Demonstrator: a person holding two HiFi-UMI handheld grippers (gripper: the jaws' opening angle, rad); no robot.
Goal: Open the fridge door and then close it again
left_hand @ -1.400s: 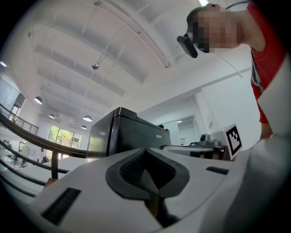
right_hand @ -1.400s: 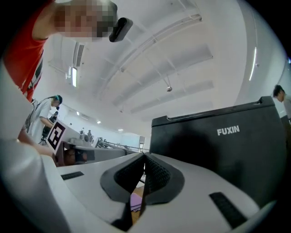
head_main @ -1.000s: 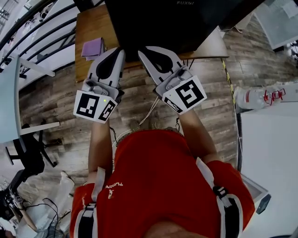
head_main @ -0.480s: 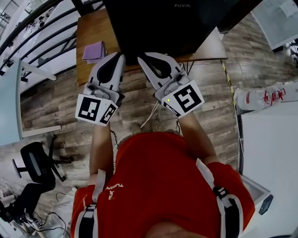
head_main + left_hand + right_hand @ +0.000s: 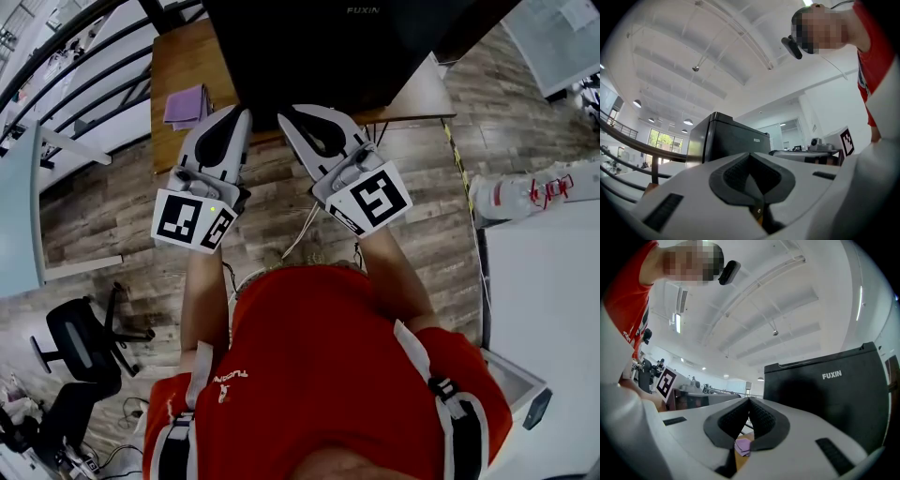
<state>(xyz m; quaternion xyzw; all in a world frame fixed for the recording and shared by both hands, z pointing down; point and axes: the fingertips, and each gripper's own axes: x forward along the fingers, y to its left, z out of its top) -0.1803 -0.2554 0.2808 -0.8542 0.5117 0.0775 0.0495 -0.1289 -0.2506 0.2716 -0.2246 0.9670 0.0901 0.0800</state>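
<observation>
Plainly, the black fridge [image 5: 319, 47] stood on the wooden bench [image 5: 183, 56] at its near edge, with its lettered front turned toward the person. In the right gripper view the door [image 5: 825, 399] looked flush with the body, so it appeared to be closed; I could not make out a handle or tell which edge carried the hinge.

Just in front of that door the left gripper [image 5: 246, 111] and the right gripper [image 5: 284, 114] were held side by side with their tips close to the fridge, though contact could not be confirmed. Both had their jaws fully together and gripped nothing; only background showed past the ribbed pads. This read as a neutral ready pose. Closed jaws make a firm, narrow tip, probably suited to catching the door's edge or pushing it home, so either the task had not begun or it had finished.

A folded purple cloth [image 5: 186, 103] lay on the bench to the left of the fridge, well clear of any swing of the door. An office chair [image 5: 80, 337] sat on the plank floor far to the left.
</observation>
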